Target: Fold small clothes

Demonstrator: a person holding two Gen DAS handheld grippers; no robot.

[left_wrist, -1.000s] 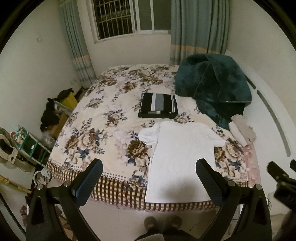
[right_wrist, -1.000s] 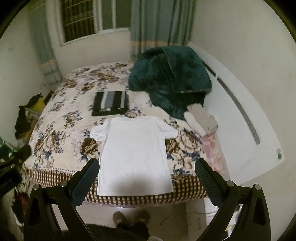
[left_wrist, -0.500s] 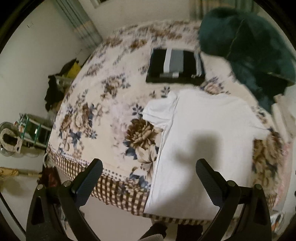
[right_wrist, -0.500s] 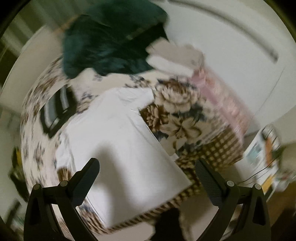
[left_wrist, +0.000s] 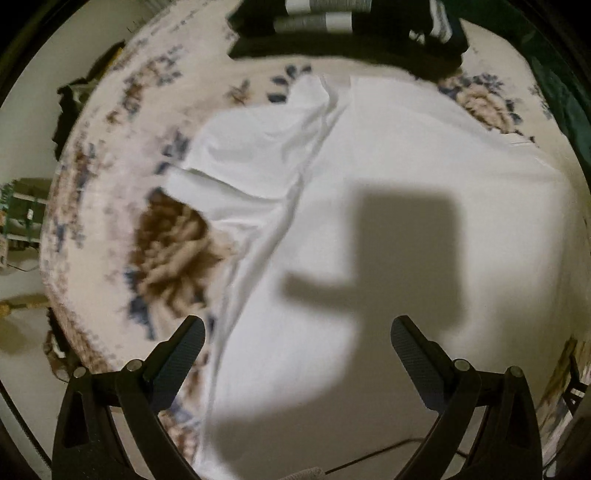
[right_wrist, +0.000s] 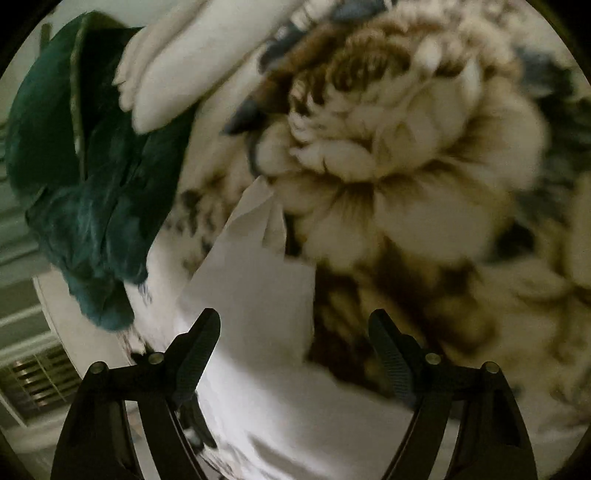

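A white T-shirt (left_wrist: 388,166) lies spread flat on the floral bedspread (left_wrist: 173,251), its left sleeve (left_wrist: 243,155) wrinkled. My left gripper (left_wrist: 297,343) hangs open just above the shirt's left side, with nothing between its fingers; its shadow falls on the cloth. In the right wrist view the shirt's right sleeve (right_wrist: 258,280) lies just ahead of my right gripper (right_wrist: 295,332). That gripper's jaws are closing but still stand apart, with the sleeve's edge below them and no pad pressing on it.
A folded black, grey and white striped garment (left_wrist: 332,22) lies beyond the shirt's collar. A dark green blanket (right_wrist: 81,177) and pale folded cloth (right_wrist: 177,70) sit by the right sleeve. The bed's checked edge (left_wrist: 74,354) drops to the floor at the left.
Both grippers have dropped from high over the bed to just above the shirt. The right one has rolled and swung to the right sleeve, and its jaws have narrowed.
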